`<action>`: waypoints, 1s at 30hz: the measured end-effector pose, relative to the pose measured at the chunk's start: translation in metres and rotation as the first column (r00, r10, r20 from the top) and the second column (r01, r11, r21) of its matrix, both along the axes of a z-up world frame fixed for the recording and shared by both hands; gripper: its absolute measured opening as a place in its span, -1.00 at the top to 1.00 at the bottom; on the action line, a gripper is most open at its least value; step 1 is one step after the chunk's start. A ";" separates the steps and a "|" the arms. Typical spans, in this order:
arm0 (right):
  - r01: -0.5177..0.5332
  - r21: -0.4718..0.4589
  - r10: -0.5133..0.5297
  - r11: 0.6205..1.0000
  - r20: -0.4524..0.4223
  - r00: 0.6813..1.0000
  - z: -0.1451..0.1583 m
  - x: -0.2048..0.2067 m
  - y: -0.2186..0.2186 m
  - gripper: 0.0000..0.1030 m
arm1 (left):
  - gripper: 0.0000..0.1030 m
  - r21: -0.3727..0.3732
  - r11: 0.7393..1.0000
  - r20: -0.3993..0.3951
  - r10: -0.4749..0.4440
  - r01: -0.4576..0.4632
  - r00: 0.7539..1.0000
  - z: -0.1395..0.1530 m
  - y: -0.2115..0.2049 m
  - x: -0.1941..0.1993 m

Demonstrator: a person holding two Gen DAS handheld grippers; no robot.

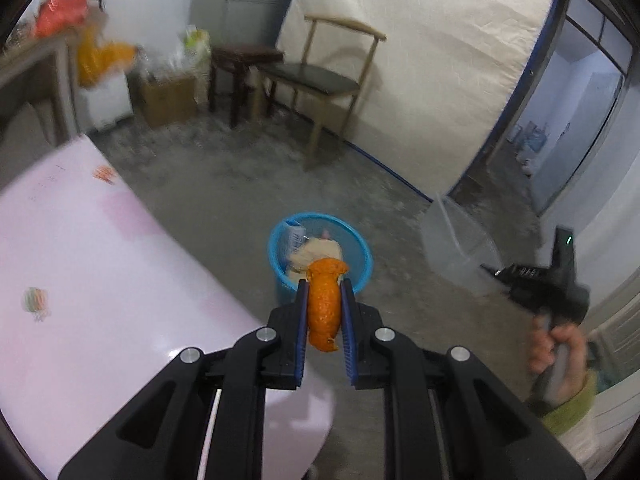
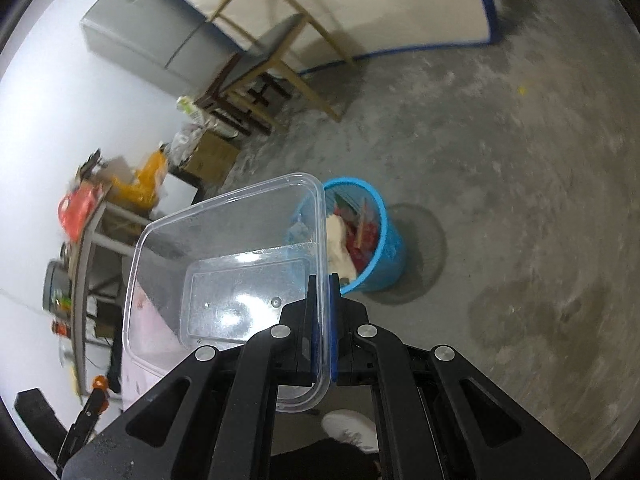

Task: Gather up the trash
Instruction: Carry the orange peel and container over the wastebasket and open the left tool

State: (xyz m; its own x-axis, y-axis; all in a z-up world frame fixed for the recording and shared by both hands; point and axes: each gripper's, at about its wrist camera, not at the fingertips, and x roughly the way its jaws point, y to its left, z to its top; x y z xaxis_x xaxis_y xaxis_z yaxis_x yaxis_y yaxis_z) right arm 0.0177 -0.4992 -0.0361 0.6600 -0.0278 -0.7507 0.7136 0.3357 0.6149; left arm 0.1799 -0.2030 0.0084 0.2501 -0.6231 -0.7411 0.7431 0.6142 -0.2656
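Left wrist view: the left gripper (image 1: 325, 312) pinches an orange peel (image 1: 325, 306) just above the blue bin (image 1: 362, 254), not yet dropped. The bin already holds paper and wrappers. Beside it, the right gripper (image 2: 322, 312) clamps the wall of an empty clear container (image 2: 224, 264).

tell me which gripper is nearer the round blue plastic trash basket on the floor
Left. The left gripper holds orange peel just before the round blue plastic trash basket; the right gripper, holding a clear container, is off beside it.
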 end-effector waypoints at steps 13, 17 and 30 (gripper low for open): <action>0.219 0.385 -0.233 0.897 -0.011 0.972 -0.114 0.045 -0.047 0.94 | 0.70 0.157 0.987 -0.348 0.045 0.011 0.936 -0.121 -0.162 0.097; 0.269 0.460 -0.289 0.846 -0.027 0.957 -0.141 0.071 -0.061 0.94 | 0.71 0.191 0.982 -0.424 0.096 -0.014 0.900 -0.157 -0.191 0.127; 0.267 0.578 -0.292 0.771 -0.052 0.955 -0.215 0.100 -0.075 0.21 | -0.03 0.138 0.988 -0.534 0.136 -0.073 0.835 -0.187 -0.196 0.152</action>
State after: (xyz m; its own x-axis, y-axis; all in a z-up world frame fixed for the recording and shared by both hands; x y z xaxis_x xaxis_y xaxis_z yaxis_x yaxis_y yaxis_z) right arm 0.1175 -0.5744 -0.2515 0.7193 0.2112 -0.6619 0.6923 -0.2976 0.6574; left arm 0.3315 -0.3986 -0.1786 -0.1500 -0.5249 -0.8378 0.4303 0.7283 -0.5333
